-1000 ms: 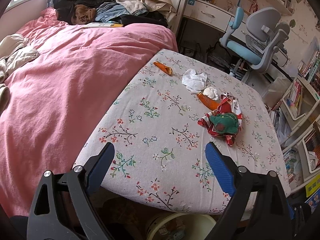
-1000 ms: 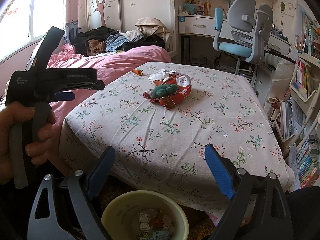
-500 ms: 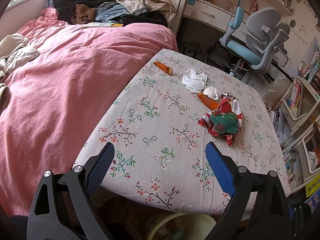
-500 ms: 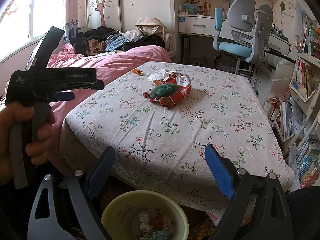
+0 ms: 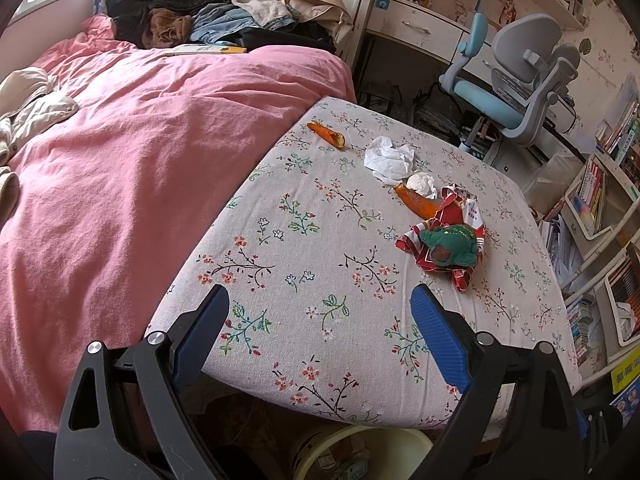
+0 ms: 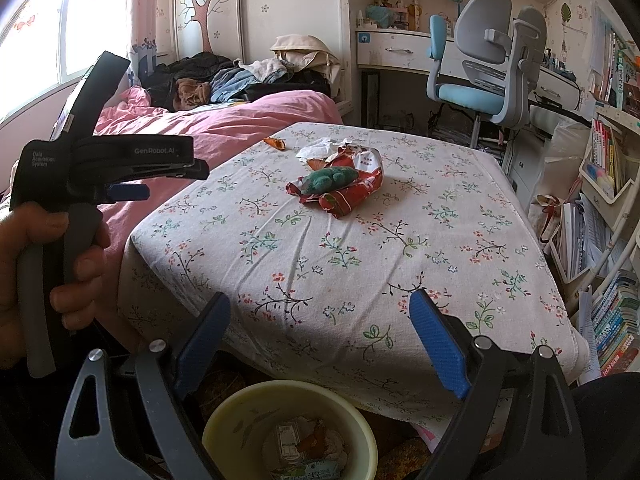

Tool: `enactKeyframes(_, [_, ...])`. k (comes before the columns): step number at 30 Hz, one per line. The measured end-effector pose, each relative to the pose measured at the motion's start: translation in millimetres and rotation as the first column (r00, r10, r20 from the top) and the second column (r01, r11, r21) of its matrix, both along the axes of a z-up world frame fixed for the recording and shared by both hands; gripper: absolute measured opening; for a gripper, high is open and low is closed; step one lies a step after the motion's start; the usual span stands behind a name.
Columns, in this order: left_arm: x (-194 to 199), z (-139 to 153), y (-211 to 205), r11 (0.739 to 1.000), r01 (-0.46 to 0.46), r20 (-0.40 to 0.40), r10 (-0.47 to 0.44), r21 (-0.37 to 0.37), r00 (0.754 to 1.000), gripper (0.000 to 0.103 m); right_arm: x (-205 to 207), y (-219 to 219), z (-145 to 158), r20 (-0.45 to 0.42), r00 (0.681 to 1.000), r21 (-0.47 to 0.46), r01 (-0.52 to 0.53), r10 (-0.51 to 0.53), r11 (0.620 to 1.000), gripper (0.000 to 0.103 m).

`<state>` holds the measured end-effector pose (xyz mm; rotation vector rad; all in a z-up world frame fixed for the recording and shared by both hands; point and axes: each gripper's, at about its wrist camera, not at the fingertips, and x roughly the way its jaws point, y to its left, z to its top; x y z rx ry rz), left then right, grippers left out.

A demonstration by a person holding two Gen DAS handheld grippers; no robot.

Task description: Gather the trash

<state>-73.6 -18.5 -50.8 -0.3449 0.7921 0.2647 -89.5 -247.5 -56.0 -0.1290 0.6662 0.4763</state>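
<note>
Trash on floral tablecloth [image 5: 304,248], both grippers wide, nothing held.
Nearest: yellow bin [image 6: 290,428] below table edge (scraps inside), between right gripper [image 6: 320,322] fingers. Left gripper [image 5: 320,320] over near edge. Mid-table: green wad [image 5: 450,242] on red wrapper [image 5: 460,216]; beyond, orange peel [image 5: 416,202], white tissues [image 5: 390,158], farthest peel [image 5: 326,134].

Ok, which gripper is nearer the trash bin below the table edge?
Right, probably. The right gripper hangs open just above the bin, looking into it. The left gripper is open too, off to the left over the table corner.
</note>
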Motion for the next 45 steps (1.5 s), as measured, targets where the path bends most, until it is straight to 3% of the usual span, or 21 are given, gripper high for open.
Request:
enactKeyframes(11, [0.4,-0.4,0.5,1.0,-0.001,-0.001,0.001,-0.004,1.0,0.089,-0.1,0.4,0.5,0.0,1.0,-0.002,-0.001,0.001,1.0,0.087])
enactKeyframes(19, [5.2,5.7,17.7,0.998,-0.012,-0.002,0.012,-0.058,1.0,0.089,15.3,-4.0,10.5,0.005,1.0,0.047,0.011,-0.011,0.999,0.087])
enactKeyframes(26, [31.7,21.8,26.5,0.997,0.057,-0.035,-0.055,0.059,0.998,0.089,63.9,4.8,23.1,0.001,0.999,0.052,-0.032,0.032,0.998,0.087])
enactKeyframes(29, [41.7,16.7,25.2,0.996,0.076,-0.061,-0.073,0.052,0.995,0.089,90.3,10.6,21.3,-0.033,0.998,0.055,-0.046,0.048,0.997,0.087])
enactKeyframes(34, [56.9,9.9,-10.9,0.967,0.236,-0.077,-0.229,0.096,0.97,0.089,127.3,5.9,18.3,-0.106,0.994,0.112,0.016,-0.004,0.994,0.083])
enactKeyframes(39, [81.0,4.0,-53.6,0.907,0.407,-0.074,-0.4,0.106,0.913,0.089,157.3,-13.2,25.5,-0.136,0.987,0.17,0.109,-0.086,0.979,0.083])
enactKeyframes(42, [100.0,-1.1,-67.8,0.899,0.434,-0.075,-0.429,0.064,0.9,0.089,175.0,-27.4,24.4,-0.179,0.978,0.204,0.141,-0.105,0.969,0.083])
enactKeyframes(45, [117.6,-7.0,-75.4,0.906,0.422,-0.08,-0.418,0.034,0.905,0.089,191.3,-42.0,13.7,-0.252,0.961,0.258,0.183,-0.116,0.949,0.081])
